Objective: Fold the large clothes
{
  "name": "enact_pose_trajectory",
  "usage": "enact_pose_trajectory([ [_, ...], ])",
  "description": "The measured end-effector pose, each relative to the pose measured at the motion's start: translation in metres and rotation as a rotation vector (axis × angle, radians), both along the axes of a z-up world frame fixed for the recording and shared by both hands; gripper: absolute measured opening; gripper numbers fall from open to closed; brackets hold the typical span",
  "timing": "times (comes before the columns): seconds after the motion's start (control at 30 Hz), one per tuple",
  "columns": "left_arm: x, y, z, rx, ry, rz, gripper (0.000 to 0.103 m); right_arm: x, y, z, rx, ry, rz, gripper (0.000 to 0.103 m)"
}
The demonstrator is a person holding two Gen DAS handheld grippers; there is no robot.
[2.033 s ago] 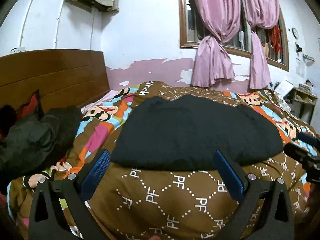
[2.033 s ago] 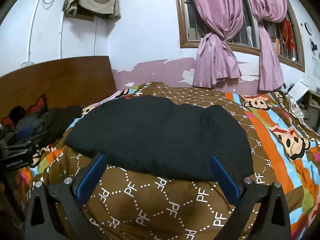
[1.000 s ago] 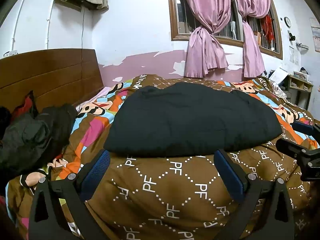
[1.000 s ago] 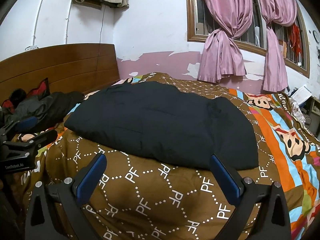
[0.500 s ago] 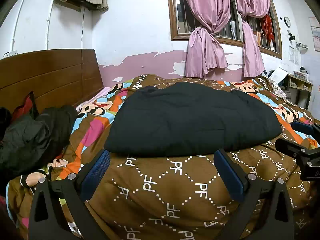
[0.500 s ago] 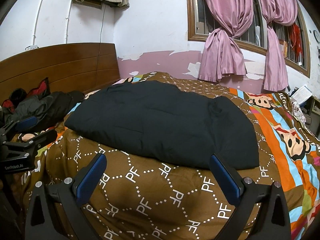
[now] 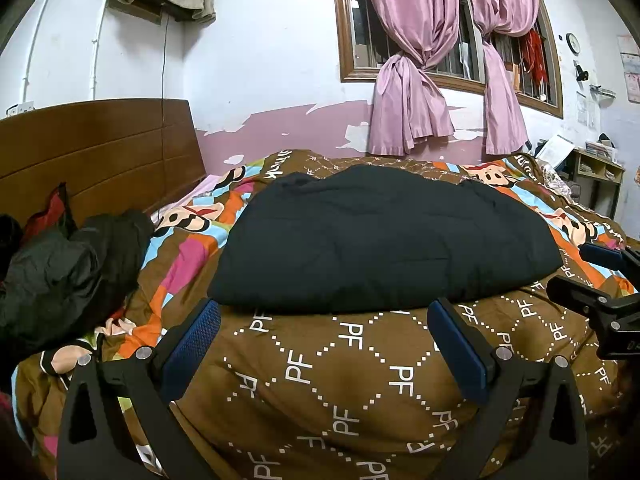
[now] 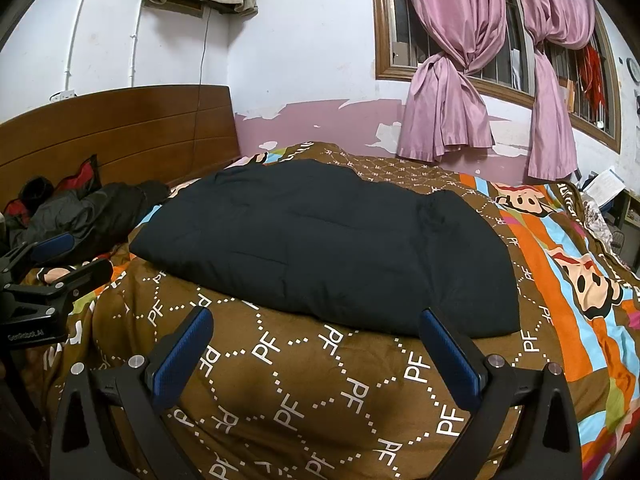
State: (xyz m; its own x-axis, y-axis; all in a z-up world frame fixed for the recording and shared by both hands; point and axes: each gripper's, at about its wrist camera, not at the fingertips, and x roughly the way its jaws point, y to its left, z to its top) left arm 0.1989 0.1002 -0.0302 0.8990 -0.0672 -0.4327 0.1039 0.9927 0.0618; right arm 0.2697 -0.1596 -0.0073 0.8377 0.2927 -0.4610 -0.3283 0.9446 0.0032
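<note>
White "PF" letters pattern the brown quilt [image 8: 280,380] under the folded black garment [image 8: 320,240]. Left claw [image 7: 324,312] and right claw [image 8: 316,320] gape empty.

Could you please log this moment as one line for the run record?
left hand-held gripper: open, empty | right hand-held gripper: open, empty | black garment: flat on bedspread, untouched

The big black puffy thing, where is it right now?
In both wrist views the black garment lies flat mid-bed on the brown patterned quilt, beyond both open grippers, right of the dark clothes pile.
</note>
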Motion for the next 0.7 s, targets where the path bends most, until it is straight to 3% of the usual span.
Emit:
enact_pose_trajectory([
  [0.7, 0.0007, 0.0013, 0.0009, -0.001, 0.001, -0.001, 0.101, 0.0020, 0.0014, -0.0084, 0.009, 0.022, -0.004, 0.103],
])
